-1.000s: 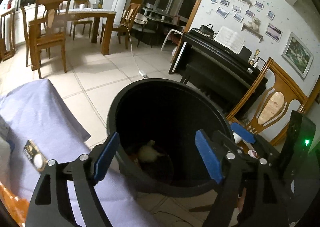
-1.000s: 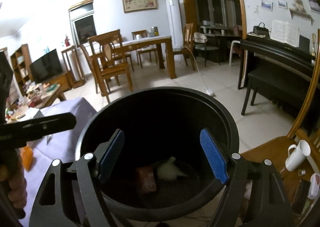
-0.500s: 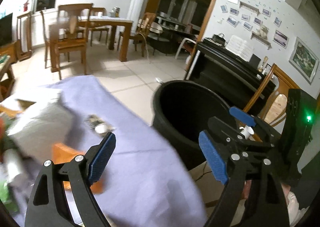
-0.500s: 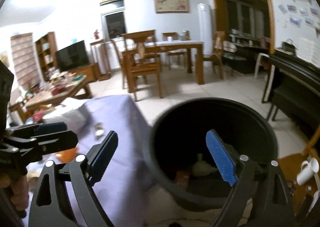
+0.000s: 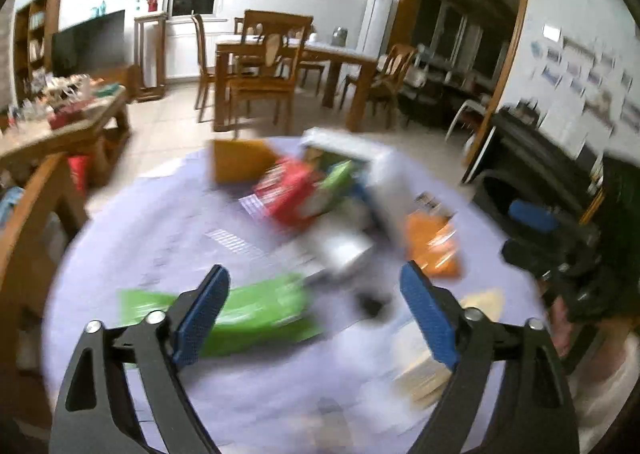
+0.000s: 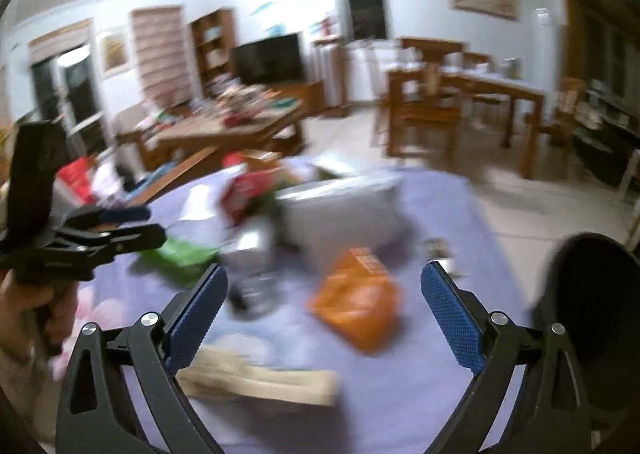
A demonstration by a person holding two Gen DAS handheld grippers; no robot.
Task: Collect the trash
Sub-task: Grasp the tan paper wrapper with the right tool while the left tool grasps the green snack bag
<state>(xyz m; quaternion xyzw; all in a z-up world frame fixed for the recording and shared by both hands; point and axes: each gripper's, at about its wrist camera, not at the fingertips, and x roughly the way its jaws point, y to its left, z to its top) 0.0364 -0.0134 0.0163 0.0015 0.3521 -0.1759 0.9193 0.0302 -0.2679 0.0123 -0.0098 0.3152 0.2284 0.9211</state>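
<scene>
We see wrappers heaped mid-table (image 6: 440,394); orange packet (image 6: 356,310) right of green wrapper (image 5: 248,310), bin (image 6: 592,294) off table's right edge, dining table (image 5: 296,53) behind.

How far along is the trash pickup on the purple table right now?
Done: cannot tell from these views; the black bin shows only its outside. In hand: nothing. The left claw and right claw are both open and empty above the purple cloth. Left: the green wrapper, orange packet, red packet and beige wrapper.
</scene>
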